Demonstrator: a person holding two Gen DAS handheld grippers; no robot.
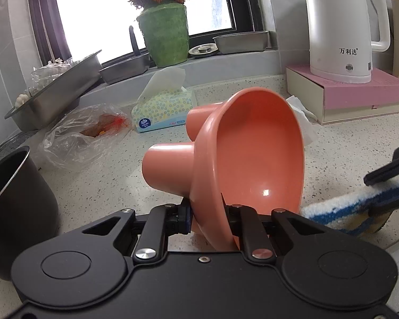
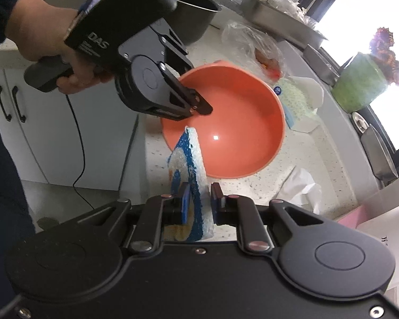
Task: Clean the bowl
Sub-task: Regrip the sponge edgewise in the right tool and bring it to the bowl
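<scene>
The left gripper (image 1: 208,219) is clenched on the near rim of the bowl (image 1: 255,154), one finger inside and one outside the wall. It holds the bowl tipped up on edge above the counter (image 1: 98,186), with the open mouth turned to the right, toward the other hand. Two cups (image 1: 170,167) of the same pink lie behind the bowl's back; whether they touch it cannot be told.

The right gripper (image 2: 199,203) grasps a blue-and-white sponge (image 2: 190,159), which stands upright between its pads with the top edge reaching just over the bowl's near rim. In the right wrist view the bowl lies straight ahead of the sponge and a little beyond it, its hollow facing the gripper, so the sponge hand is the one placed to go in.

The inside looks smooth and glossy, with no plain dirt. The likely next move is pushing the sponge forward into the hollow and wiping while the left holds steady
</scene>
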